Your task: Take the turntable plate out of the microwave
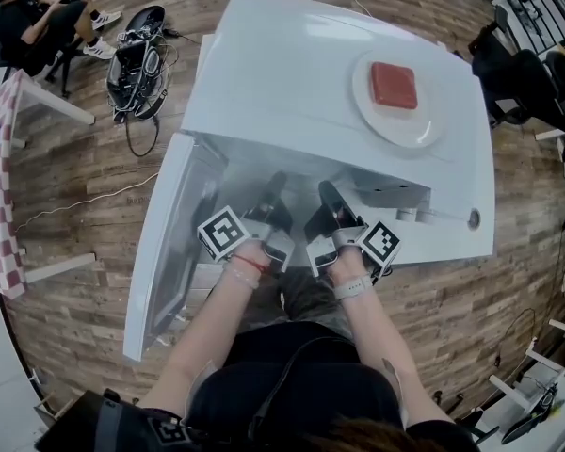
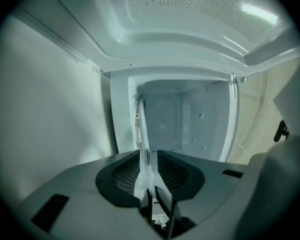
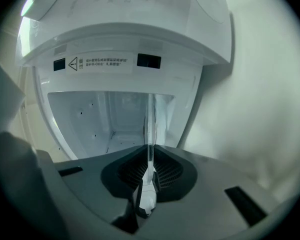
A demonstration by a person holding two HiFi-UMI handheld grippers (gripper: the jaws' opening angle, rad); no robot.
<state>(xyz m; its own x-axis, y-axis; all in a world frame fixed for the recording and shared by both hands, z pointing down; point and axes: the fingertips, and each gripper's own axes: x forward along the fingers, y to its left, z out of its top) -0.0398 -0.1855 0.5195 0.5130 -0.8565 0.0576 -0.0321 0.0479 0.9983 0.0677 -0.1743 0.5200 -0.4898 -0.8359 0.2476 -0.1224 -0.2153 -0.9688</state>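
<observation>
The white microwave (image 1: 292,73) stands with its door (image 1: 165,252) swung open to the left. Both grippers reach into the cavity side by side. The clear glass turntable plate (image 2: 142,134) shows edge-on in the left gripper view, and my left gripper (image 2: 149,159) is shut on its rim. In the right gripper view the same plate (image 3: 150,124) runs edge-on between the jaws, with my right gripper (image 3: 150,154) shut on its rim. In the head view the left gripper (image 1: 275,205) and right gripper (image 1: 326,203) disappear under the microwave's top, which hides the plate.
A white dish (image 1: 424,125) with a red block (image 1: 394,85) sits on top of the microwave. The cavity walls are close on both sides. On the wooden floor lie a black bag (image 1: 139,59) and cables; a seated person (image 1: 33,22) is far left.
</observation>
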